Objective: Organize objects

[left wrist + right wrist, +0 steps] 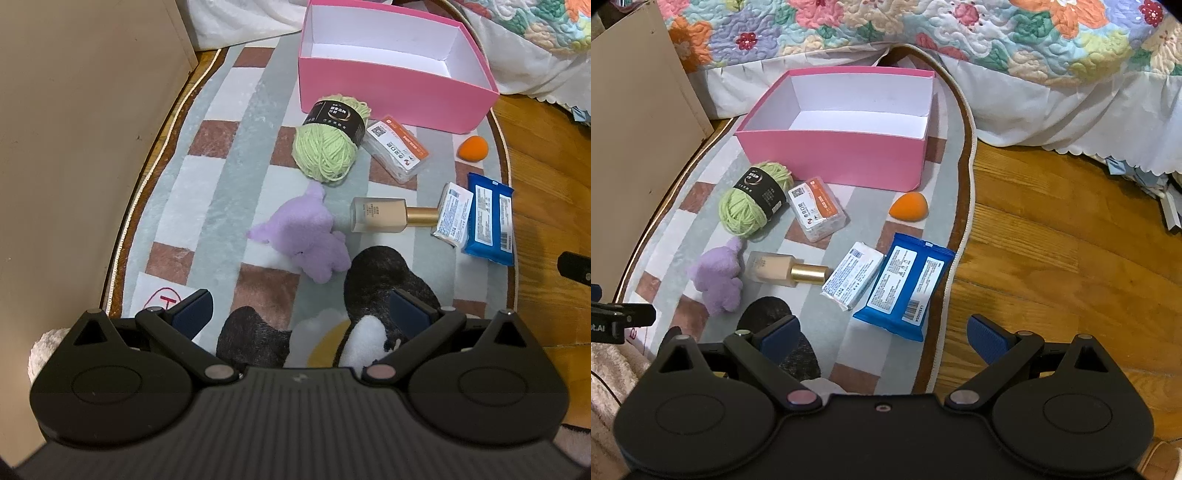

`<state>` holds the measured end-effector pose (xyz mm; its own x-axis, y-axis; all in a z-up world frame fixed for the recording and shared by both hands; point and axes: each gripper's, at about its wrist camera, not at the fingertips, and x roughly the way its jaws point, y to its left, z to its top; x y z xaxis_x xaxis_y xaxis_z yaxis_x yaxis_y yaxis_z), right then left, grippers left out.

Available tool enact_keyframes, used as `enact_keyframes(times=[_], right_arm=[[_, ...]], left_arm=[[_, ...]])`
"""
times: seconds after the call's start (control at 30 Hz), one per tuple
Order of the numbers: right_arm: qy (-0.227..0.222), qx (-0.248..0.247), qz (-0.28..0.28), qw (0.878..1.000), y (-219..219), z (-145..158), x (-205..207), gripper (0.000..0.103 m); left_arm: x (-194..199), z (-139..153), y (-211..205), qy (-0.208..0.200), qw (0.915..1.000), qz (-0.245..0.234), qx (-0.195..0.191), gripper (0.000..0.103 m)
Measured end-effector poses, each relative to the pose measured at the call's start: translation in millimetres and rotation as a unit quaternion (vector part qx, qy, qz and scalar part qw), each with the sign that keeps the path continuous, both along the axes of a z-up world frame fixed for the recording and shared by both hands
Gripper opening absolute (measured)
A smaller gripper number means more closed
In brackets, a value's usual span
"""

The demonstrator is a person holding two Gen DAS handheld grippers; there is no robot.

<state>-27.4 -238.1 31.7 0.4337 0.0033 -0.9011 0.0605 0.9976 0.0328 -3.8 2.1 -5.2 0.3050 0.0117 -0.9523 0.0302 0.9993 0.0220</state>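
Both grippers spread wide, holding nothing, above the rug (701, 173).

Left gripper (301, 314) hovers over a black plush toy (384, 280); ahead lie purple plush (306, 236), yarn (327, 147), bottle (384, 215). Right gripper (882, 334) faces blue pack (905, 288); pink box (834, 155) farthest ahead, empty.

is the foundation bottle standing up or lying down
Lying down. The foundation bottle rests on its side on the rug, gold cap pointing sideways toward the white packet.
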Motion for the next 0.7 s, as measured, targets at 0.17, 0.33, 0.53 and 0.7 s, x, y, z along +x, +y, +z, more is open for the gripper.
enact_keyframes(times=[0.17, 0.33, 0.53, 0.7], right_arm=[[-0.001, 0.000, 0.003, 1.000, 0.7, 1.0, -0.4, 0.099], [-0.001, -0.001, 0.002, 1.000, 2.4, 1.3, -0.4, 0.099], [0.003, 0.001, 0.004, 1.000, 3.1, -2.2, 0.1, 0.099], [0.010, 0.002, 0.005, 1.000, 4.2, -7.7, 0.2, 0.099]], left_arm=[[-1.0, -2.0, -0.1, 0.005, 1.0000, -0.003, 0.001, 0.103], [-2.2, -8.0, 2.9, 0.011, 0.9999, 0.001, 0.001, 0.103], [-2.4, -7.3, 3.7, 0.007, 1.0000, 0.001, 0.001, 0.103], [-0.5, -8.6, 9.0, 0.010, 0.9999, 0.011, -0.001, 0.103]])
